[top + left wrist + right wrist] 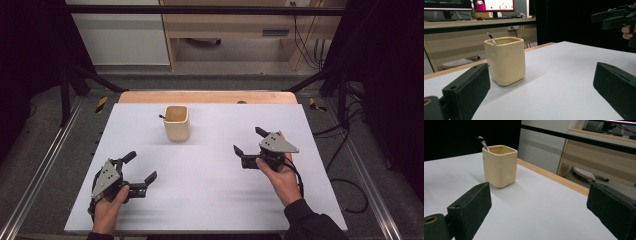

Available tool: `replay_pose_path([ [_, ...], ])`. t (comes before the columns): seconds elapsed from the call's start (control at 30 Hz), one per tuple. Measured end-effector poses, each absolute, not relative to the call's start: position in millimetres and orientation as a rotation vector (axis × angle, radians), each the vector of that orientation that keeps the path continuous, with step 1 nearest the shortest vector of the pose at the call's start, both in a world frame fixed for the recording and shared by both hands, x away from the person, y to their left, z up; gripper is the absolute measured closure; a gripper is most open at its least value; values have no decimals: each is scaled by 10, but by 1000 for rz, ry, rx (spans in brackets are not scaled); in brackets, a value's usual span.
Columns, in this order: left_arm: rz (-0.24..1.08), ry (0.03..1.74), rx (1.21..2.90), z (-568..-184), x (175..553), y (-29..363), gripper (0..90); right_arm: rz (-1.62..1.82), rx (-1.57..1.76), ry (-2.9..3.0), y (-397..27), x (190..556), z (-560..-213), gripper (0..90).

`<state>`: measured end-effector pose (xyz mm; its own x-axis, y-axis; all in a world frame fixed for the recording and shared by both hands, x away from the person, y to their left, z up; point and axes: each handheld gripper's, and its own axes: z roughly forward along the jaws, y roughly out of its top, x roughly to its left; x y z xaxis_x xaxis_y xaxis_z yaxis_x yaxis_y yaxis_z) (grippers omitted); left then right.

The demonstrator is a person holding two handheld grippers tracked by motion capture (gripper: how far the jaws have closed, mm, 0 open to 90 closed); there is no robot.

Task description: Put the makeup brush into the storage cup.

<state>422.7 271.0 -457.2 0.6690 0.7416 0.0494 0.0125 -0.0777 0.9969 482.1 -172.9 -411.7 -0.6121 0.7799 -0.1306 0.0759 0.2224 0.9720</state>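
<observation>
One white tabletop (210, 200) is seen, laid on a wooden table whose bare edge (207, 96) is exposed along the far side. One dark metal frame bar (200, 10) is run across the top of the high view, and grey carpeted floor (45, 150) is spread on both sides of the table, with loose black cables (345, 185) trailed over it at the right.

Two grippers are counted. The left gripper (140, 167) is held low near the front left corner of the tabletop, its jaws spread wide and nothing gripped between them. The right gripper (248, 141) is held over the right half, likewise released, with its jaws parted and nothing between them. Both are kept well apart from each other.

One cream ceramic cup (177, 123), squarish with rounded corners, is stood upright near the far middle of the tabletop, well apart from both grippers. One thin metal-handled utensil (483, 143) with a dark tip is leaned inside it, its end raised above the rim at one corner; what kind of utensil it is cannot be told.

Beyond the table, a pale wooden desk (474, 27) with two lit monitors (494, 5) is made out in the left gripper view.
</observation>
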Motion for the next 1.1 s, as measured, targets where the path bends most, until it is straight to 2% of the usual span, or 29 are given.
replay_pose_path([
  [1.1,687,645,1549,-4570,4219,2715,7,1448,889,1781,-2263,4503,-4361,36],
])
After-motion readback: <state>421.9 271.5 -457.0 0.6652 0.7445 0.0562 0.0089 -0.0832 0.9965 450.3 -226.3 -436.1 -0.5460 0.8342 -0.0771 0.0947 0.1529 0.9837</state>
